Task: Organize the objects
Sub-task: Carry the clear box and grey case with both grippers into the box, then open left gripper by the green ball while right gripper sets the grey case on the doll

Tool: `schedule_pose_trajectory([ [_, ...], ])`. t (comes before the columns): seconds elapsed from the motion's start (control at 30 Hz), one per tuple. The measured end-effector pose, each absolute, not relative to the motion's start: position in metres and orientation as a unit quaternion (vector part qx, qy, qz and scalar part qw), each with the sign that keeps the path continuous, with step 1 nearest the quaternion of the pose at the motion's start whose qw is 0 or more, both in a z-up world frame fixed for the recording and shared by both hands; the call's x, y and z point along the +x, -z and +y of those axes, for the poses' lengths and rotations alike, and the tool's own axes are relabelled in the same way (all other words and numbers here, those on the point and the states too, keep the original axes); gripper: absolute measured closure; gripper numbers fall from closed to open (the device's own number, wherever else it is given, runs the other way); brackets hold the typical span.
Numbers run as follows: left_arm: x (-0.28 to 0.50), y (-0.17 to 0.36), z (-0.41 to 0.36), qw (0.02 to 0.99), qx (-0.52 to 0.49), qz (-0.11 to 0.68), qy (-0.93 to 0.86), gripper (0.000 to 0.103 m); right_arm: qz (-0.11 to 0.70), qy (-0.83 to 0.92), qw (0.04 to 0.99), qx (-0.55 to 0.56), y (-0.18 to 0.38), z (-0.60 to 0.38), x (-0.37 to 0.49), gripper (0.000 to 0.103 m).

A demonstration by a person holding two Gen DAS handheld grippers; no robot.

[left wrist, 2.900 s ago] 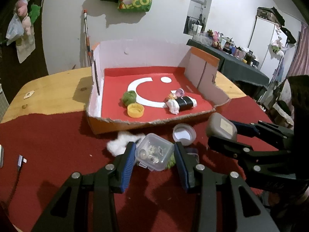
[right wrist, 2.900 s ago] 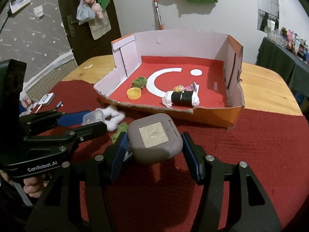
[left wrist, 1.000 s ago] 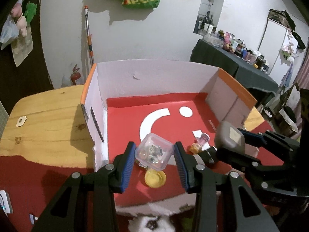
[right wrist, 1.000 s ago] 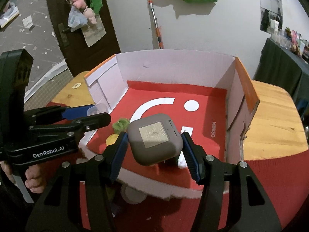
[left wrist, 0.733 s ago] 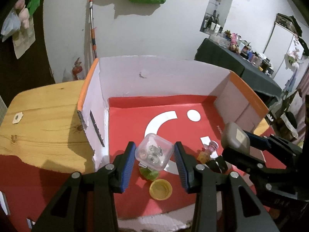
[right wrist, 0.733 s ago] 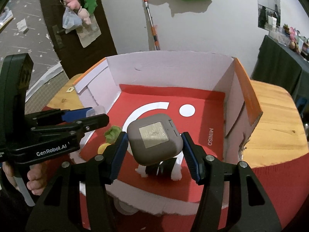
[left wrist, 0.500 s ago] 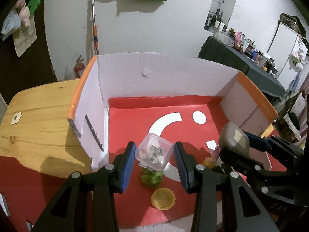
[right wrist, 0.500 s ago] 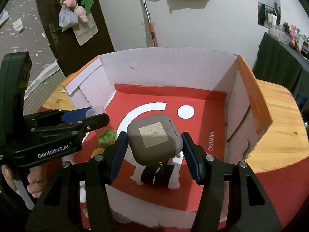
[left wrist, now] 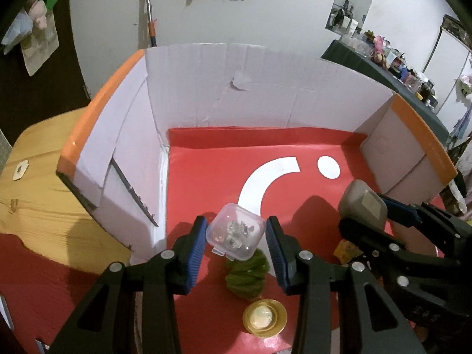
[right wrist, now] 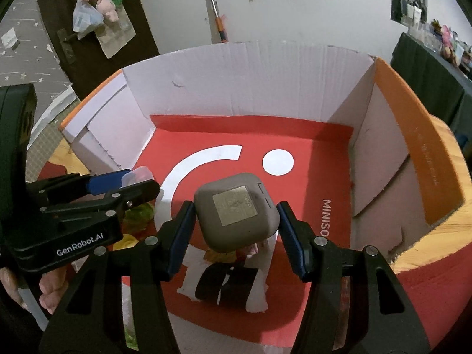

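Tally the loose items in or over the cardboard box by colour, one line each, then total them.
Clear: 1, the clear plastic case in the left gripper
Grey: 1, the grey case in the right gripper
Green: 1, the green yarn ball
Yellow: 1, the yellow lid
Black and white: 1, the rolled bundle
Total: 5, not counting small pieces half hidden beneath the grey case.

I see the small clear plastic box, lid shut with tiny metallic bits inside, tilted and held above the red floor of the cardboard box, over a green fuzzy clump. To its right, the grey-brown rounded case hangs label-up, also tilted.
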State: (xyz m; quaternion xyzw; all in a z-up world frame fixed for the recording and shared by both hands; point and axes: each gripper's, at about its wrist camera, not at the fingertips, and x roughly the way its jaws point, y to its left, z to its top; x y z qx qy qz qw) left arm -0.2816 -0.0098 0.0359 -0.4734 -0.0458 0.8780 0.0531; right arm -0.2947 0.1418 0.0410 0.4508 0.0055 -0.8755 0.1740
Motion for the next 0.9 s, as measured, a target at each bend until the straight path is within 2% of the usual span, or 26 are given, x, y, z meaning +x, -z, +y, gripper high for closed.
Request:
schedule_pose_trajectory([
  [0.43,-0.277,-0.032,0.0,0.038,-0.463,-0.008,-0.886,0.06,0.037,0.865,0.158,0.475,-0.035,0.138,-0.292,0.048],
  [0.57,-0.276,-0.032,0.003,0.039,-0.46,0.005,-0.887,0.06,0.031,0.856,0.169,0.487,-0.027,0.138,-0.291,0.051],
  [0.9,-0.276,-0.021,0.005,0.056,-0.473,-0.003,-0.879,0.06,0.029,0.858,0.17,0.484,-0.021,0.14,-0.29,0.054],
])
